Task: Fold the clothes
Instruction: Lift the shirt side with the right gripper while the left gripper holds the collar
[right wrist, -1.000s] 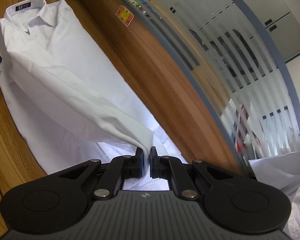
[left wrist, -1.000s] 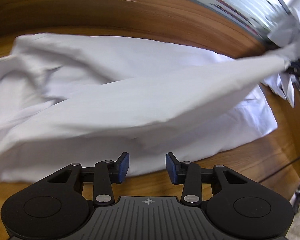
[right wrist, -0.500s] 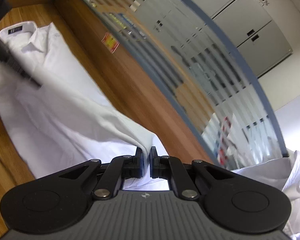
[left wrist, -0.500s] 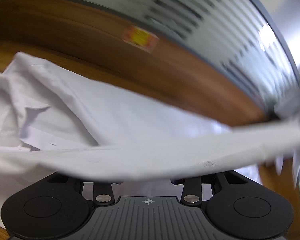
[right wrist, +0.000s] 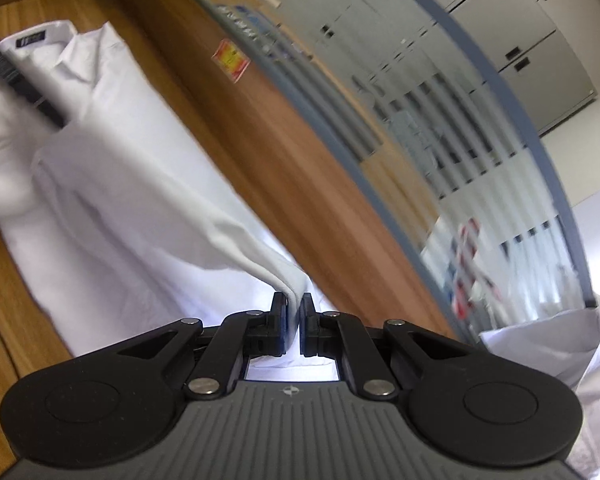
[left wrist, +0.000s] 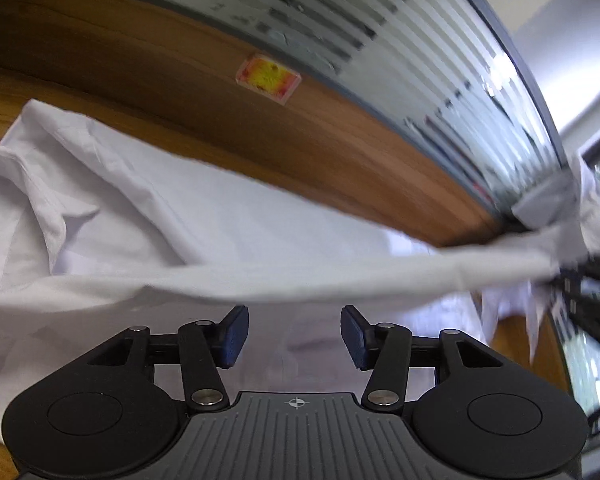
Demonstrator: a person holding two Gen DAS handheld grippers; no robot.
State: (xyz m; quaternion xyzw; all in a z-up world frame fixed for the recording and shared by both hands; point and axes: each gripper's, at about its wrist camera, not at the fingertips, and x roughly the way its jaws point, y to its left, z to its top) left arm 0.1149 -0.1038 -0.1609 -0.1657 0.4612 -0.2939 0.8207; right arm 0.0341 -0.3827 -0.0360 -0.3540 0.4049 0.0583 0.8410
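A white dress shirt (left wrist: 148, 216) lies on a wooden table (left wrist: 340, 168), collar at the far left in the right wrist view (right wrist: 40, 40). My right gripper (right wrist: 294, 312) is shut on the shirt's sleeve (right wrist: 204, 216) and holds it lifted and stretched. In the left wrist view the stretched sleeve (left wrist: 340, 276) runs across just above my left gripper (left wrist: 294, 334), which is open and empty over the shirt body. The right gripper shows blurred at the right edge (left wrist: 580, 292). The left gripper appears as a dark blur at the upper left (right wrist: 16, 76).
A wooden back panel (right wrist: 300, 184) with a striped glass partition (right wrist: 440, 140) runs along the table's far side, with a yellow-red sticker (left wrist: 268, 78) on it. Another white garment (right wrist: 560, 352) is heaped at the right. Grey cabinets (right wrist: 500, 32) stand beyond the glass.
The right gripper has lifted the sleeve higher and pulled it taut. The left gripper has moved in under the stretched sleeve, still open.
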